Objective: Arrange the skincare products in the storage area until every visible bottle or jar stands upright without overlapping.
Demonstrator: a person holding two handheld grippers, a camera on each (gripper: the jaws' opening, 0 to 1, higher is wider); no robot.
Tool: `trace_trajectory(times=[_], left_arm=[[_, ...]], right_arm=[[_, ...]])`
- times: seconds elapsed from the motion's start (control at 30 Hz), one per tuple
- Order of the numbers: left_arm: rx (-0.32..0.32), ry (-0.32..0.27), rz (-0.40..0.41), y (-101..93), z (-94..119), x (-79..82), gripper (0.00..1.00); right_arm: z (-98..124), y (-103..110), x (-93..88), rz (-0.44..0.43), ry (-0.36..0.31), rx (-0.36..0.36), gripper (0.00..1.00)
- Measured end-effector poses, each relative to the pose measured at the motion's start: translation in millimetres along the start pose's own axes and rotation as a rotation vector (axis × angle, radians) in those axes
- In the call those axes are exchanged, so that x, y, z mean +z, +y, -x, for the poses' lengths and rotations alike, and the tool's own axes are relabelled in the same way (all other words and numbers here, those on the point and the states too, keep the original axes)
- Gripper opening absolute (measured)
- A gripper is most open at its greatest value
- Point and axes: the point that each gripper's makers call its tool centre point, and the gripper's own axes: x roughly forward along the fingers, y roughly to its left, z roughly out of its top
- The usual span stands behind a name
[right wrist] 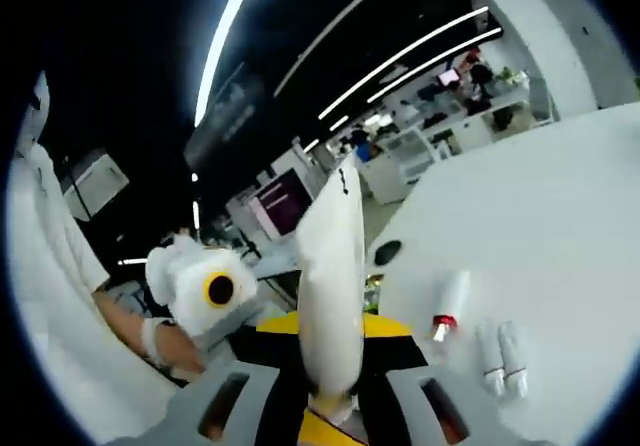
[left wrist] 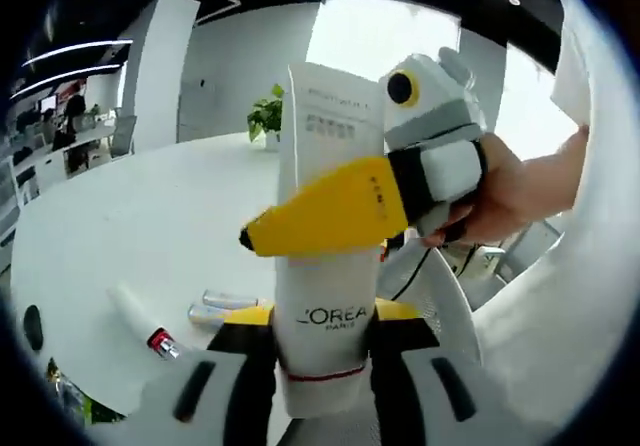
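Left gripper point(left wrist: 322, 351) fingers clamp a white L'OREAL PARIS tube point(left wrist: 325, 266); right gripper point(right wrist: 330, 406) fingers apparently pinch it too.

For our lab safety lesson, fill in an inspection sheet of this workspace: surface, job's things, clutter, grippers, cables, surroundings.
Surface: white round table, mostly bare.
Job's things: white L'Oreal tube held above the table; red-capped tube and two small tubes lying flat.
Clutter: nothing seen.
Grippers: left gripper shut on the tube's lower end; right gripper across its middle, closure unclear.
Cables: black cable by the chair.
Surroundings: open office, plant, ceiling light strips.
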Motion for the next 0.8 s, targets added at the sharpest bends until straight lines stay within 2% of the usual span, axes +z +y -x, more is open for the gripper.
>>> trace_trajectory(times=[0.07, 0.13, 0.17, 0.2, 0.23, 0.3, 0.43, 0.5, 0.53, 0.6, 0.73, 0.8], left_arm=[[-0.075, -0.065, 0.102, -7.4, 5.5, 11.4, 0.31], [-0.159, -0.134, 0.129, -15.7, 11.4, 24.8, 0.31], [-0.199, -0.162, 0.141, -20.8, 14.0, 31.1, 0.3], [-0.23, -0.166, 0.147, -25.4, 15.7, 33.5, 0.28], [-0.274, -0.173, 0.159, -32.7, 17.8, 37.6, 0.27], [-0.294, -0.176, 0.155, -33.5, 18.5, 38.8, 0.27], [-0.333, -0.175, 0.165, -41.9, 15.7, 40.1, 0.27], [-0.403, -0.166, 0.182, -54.5, 15.0, 38.1, 0.23], [-0.39, -0.17, 0.179, -53.7, 12.3, 38.5, 0.23], [-0.427, -0.148, 0.188, -62.5, 12.7, 35.2, 0.22], [-0.424, -0.15, 0.204, -64.3, 12.5, 33.0, 0.21], [-0.391, -0.181, 0.231, -59.2, 10.8, 35.7, 0.2]], right_arm=[[0.5, 12.8, 1.0, 0.079, 0.042, 0.06, 0.13], [2.9, 27.4, -0.8, 0.141, 0.082, 0.138, 0.13], [4.5, 34.4, 0.1, 0.16, 0.083, 0.181, 0.13], [6.3, 38.8, 1.3, 0.17, 0.08, 0.206, 0.13], [9.0, 44.8, 7.6, 0.155, 0.044, 0.235, 0.13], [13.9, 52.0, 12.0, 0.094, 0.029, 0.293, 0.13], [18.2, 53.9, 10.3, 0.104, 0.058, 0.325, 0.13], [20.7, 55.6, 7.0, 0.103, 0.072, 0.341, 0.13], [23.2, 58.0, 5.5, 0.093, 0.075, 0.36, 0.13], [25.3, 60.7, 2.4, 0.094, 0.084, 0.381, 0.13], [23.3, 62.3, -0.3, 0.086, 0.124, 0.4, 0.13], [20.8, 57.9, 2.0, 0.083, 0.131, 0.388, 0.13]])
